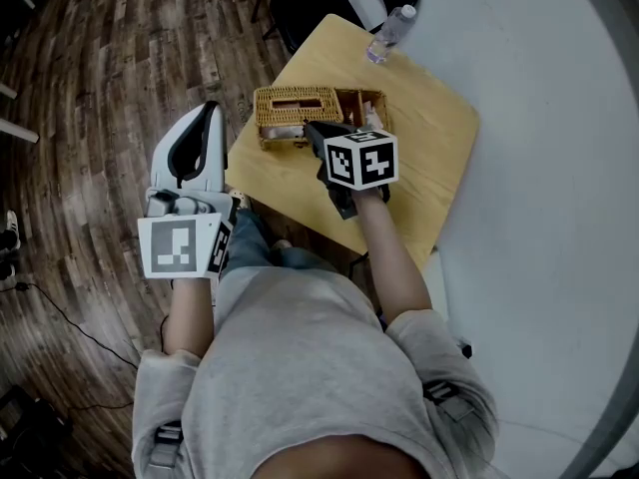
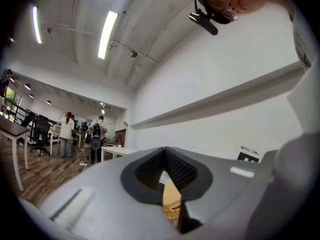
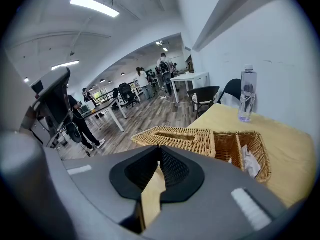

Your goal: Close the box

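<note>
Left gripper point(image 1: 212, 111) point(image 2: 164, 151): jaws pressed together, nothing between them, raised off the table's left edge above the wood floor point(image 1: 90, 88), tips pointing away from the person. Behind it in the left gripper view, an office with people standing point(image 2: 66, 134) and a white desk point(image 2: 120, 151).

Next right, yellow wooden table point(image 1: 429, 138) point(image 3: 290, 154) set cornerwise to the person. Wicker box point(image 1: 298, 103) point(image 3: 175, 136) near the table's left corner. Left part of it covered by a woven top with a slot. Right part open, with a divider inside and crumpled white paper point(image 3: 248, 165) in it.

Right gripper point(image 1: 315, 130) point(image 3: 157, 154): jaws also closed tip to tip, empty, held over the table just at the near side of the box, about where the covered part meets the open part. Contact with the wicker unclear. Nothing between the tips and the box.

Farther right and back, clear plastic bottle point(image 1: 389, 30) point(image 3: 246, 94) upright near the table's far corner, well apart from the box. Dark chair point(image 1: 329, 3) point(image 3: 207, 94) beyond that corner. Pale wall along the table's right side.
</note>
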### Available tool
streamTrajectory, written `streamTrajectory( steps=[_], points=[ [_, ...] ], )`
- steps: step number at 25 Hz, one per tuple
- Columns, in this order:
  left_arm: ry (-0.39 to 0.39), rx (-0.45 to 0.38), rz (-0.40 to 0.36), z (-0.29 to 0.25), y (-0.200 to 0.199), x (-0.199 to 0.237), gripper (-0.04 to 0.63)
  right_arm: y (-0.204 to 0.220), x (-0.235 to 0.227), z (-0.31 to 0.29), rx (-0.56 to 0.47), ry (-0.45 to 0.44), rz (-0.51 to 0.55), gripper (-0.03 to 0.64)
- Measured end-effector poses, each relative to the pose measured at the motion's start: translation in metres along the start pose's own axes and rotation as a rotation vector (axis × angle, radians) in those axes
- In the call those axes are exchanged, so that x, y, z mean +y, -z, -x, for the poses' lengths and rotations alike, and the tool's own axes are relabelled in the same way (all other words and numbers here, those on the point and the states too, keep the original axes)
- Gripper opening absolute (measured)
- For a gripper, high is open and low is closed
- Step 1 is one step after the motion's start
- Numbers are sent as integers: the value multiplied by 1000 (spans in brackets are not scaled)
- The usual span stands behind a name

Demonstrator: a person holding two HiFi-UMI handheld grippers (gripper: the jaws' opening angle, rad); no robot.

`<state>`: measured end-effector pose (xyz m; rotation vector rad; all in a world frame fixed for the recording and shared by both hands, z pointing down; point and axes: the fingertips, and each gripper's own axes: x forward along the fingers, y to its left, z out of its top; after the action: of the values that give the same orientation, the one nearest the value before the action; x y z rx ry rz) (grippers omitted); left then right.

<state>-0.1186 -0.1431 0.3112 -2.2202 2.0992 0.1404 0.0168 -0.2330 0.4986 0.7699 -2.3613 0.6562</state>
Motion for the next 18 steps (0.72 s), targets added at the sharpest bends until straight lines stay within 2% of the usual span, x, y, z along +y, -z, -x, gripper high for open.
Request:
streamTrajectory(
  steps=[18],
  points=[
    [-30,6,-14,10,-2,-8,58,34,-2,-15,49,12,6,17]
  ],
)
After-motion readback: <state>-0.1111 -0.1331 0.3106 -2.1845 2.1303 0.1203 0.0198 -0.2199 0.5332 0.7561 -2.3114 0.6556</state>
